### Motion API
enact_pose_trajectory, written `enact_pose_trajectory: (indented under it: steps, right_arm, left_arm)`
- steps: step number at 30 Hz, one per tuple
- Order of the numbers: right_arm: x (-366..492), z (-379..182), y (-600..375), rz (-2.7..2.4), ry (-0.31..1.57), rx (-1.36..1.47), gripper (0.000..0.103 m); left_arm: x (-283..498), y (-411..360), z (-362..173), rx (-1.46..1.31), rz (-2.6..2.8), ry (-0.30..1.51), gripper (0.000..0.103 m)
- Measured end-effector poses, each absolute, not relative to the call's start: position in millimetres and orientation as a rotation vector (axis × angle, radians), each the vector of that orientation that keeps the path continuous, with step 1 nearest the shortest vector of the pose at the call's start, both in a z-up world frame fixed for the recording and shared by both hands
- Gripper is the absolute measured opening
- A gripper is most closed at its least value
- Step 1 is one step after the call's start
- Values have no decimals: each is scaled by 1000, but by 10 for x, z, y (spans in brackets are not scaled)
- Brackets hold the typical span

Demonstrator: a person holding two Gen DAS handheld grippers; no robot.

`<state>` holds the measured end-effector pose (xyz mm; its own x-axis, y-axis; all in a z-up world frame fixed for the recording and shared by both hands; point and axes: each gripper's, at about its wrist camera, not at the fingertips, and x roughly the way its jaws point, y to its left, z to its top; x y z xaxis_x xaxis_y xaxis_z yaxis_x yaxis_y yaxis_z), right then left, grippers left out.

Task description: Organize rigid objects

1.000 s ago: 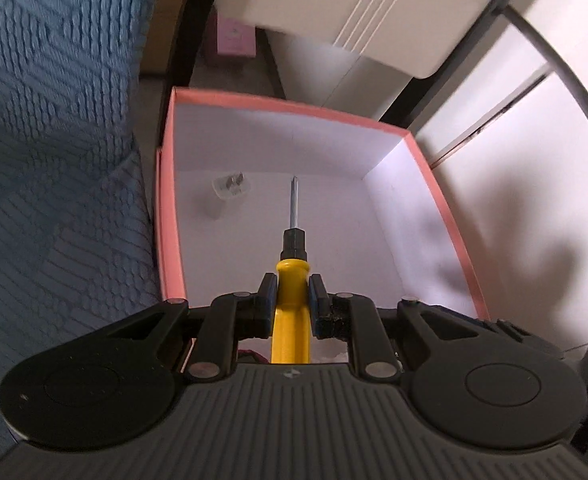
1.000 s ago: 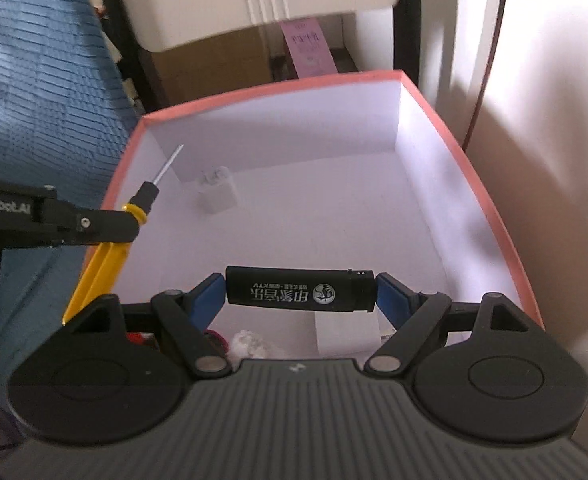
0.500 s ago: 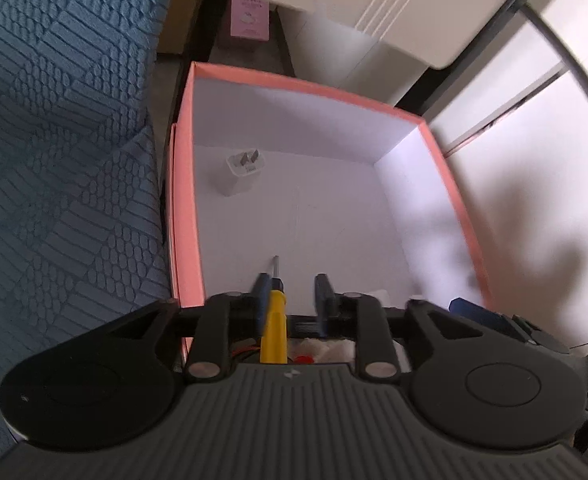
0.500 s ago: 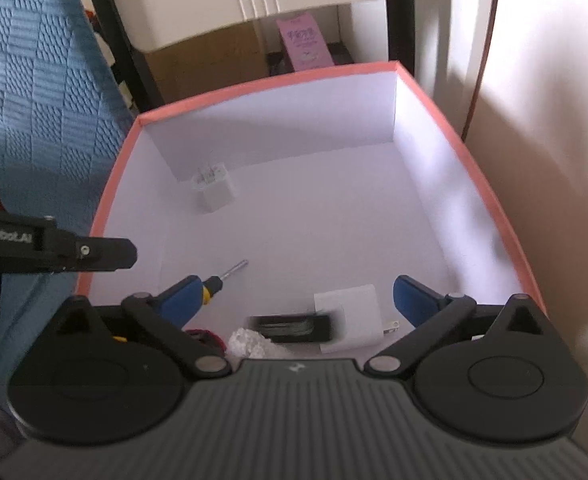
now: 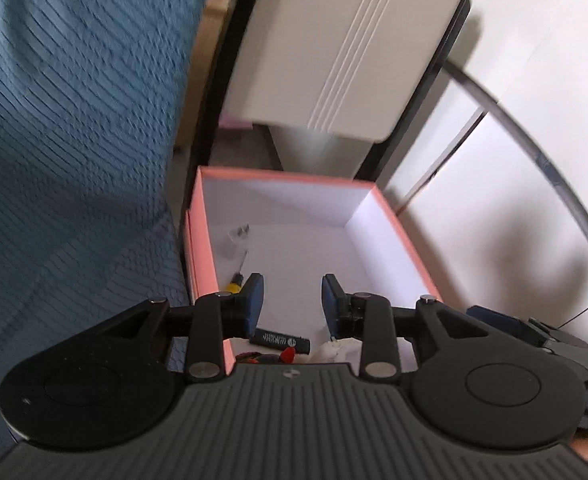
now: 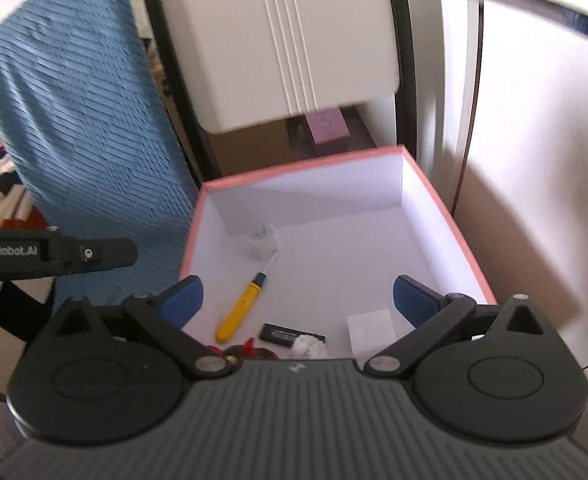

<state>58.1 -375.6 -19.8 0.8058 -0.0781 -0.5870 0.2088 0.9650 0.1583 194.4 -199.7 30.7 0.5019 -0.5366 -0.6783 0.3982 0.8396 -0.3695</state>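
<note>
- Hanging above the near end of the box (image 6: 446,236), the right gripper (image 6: 294,296) has its blue pads (image 6: 183,294) spread wide and nothing sits between them.
- The left gripper (image 5: 289,298) is also parted, with a smaller gap, and it holds nothing; it is over the near left part of the box (image 5: 410,248).
- In the right view the left gripper (image 6: 53,254) shows from the side as a black bar with white letters, left of the box and outside its wall.
- At the near wall of the box lies a small red and black thing (image 6: 249,348), partly hidden by the gripper body; what it is cannot be told.
- Just beside it is a black stick (image 6: 283,334) with white print, lying flat, and a small white lump (image 6: 308,346) touches its right end.
- To the right of these lies a white square block (image 6: 372,330), flat on the box floor.
- The screwdriver (image 6: 239,308) lies on the floor at the left side, yellow handle toward the near wall and metal tip pointing to the far left corner.
- The tip comes just beside a white charger (image 6: 263,242), which stands near the far left corner.
- In the left view the black stick (image 5: 281,340) and the screwdriver (image 5: 235,280) show only in part behind the fingers.
- The box has a pink rim and white inside walls.
- Left of the box hangs a blue cloth (image 6: 77,128).
- Behind the box stands a white panel (image 6: 277,36) in a black frame.
</note>
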Motion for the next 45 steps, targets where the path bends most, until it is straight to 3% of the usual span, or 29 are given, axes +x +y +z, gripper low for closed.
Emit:
enact_pose_trajectory:
  steps: [7, 10, 17, 23, 27, 35, 45]
  right_arm:
    - [224, 101, -3574, -140, 537, 202, 103]
    - [71, 135, -3485, -132, 514, 213, 103]
    - [-226, 133, -3222, -130, 500, 193, 103]
    - [-450, 145, -3062, -143, 486, 161, 103]
    - [-591, 133, -2945, -144, 483, 149, 103]
    - [-722, 45, -2833, -132, 515, 169, 103]
    - [-846, -24, -2795, -162, 526, 165, 103]
  left_arm:
    - [1551, -1767, 721, -191, -604, 795, 37]
    - [1371, -1667, 837, -154, -585, 745, 51]
    - [1051, -1414, 912, -168, -581, 722, 53]
    - [776, -1235, 929, -174, -568, 695, 65]
    - [622, -1120, 967, -191, -559, 679, 85]
    - [374, -1013, 981, -184, -587, 648, 99]
    - [228, -964, 835, -165, -542, 667, 103]
